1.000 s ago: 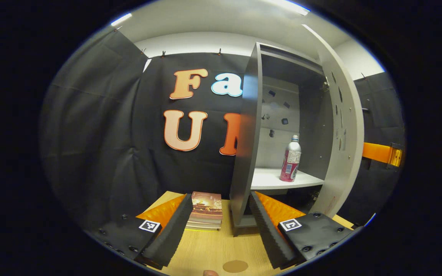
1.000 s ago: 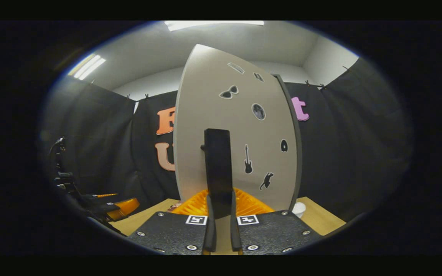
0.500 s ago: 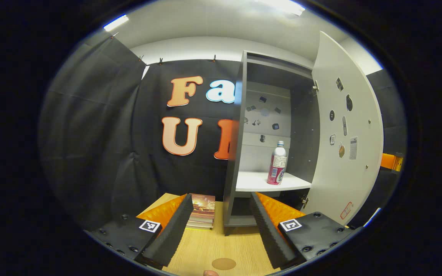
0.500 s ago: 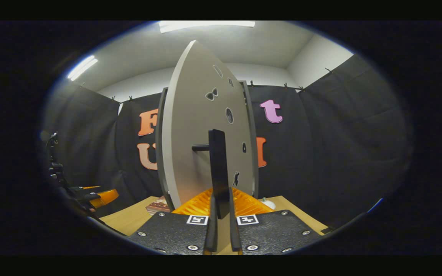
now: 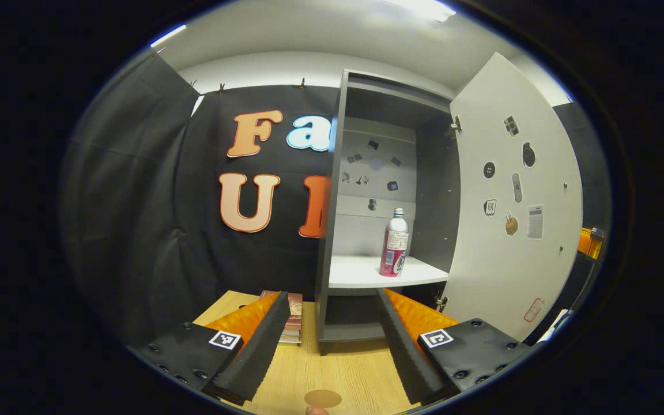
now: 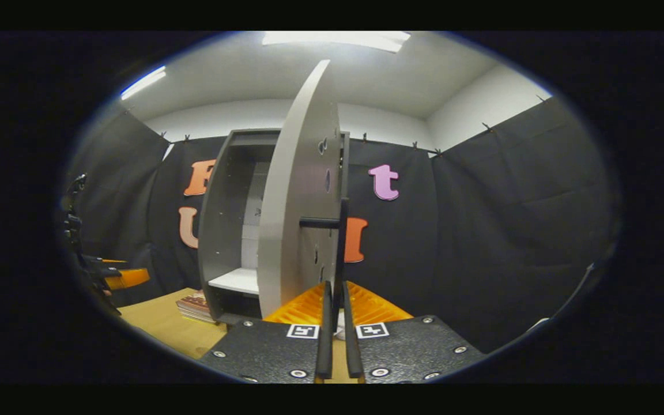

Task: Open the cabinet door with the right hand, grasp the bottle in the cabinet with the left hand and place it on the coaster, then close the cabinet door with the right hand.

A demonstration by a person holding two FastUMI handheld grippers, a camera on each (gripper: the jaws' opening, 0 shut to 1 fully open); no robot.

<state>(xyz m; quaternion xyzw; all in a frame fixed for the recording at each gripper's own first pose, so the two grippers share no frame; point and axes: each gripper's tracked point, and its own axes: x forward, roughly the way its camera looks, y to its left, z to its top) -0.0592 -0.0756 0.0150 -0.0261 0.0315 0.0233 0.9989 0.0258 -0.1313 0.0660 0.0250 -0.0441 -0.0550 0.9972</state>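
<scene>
A silver bottle point(image 5: 394, 242) with a pink label stands upright on the white shelf point(image 5: 361, 274) inside the grey cabinet point(image 5: 332, 219). In the left gripper view the cabinet door point(image 5: 510, 202) stands wide open at the right. My left gripper point(image 5: 329, 340) is open with nothing between its fingers, low over the table and well short of the shelf. A round brown coaster point(image 5: 322, 397) lies on the table just below it. In the right gripper view the door point(image 6: 303, 190) is nearly edge-on, and my right gripper point(image 6: 336, 314) is shut on its black handle point(image 6: 340, 248).
A stack of books point(image 5: 291, 323) lies on the wooden table point(image 5: 355, 369) left of the cabinet's foot. In the right gripper view the cabinet point(image 6: 228, 230) and books point(image 6: 196, 305) are at the left, and my left gripper point(image 6: 119, 278) is farther left.
The door has swung further open with my right gripper on its handle. In the left gripper view the cabinet and bottle shifted left and the interior shows more fully.
</scene>
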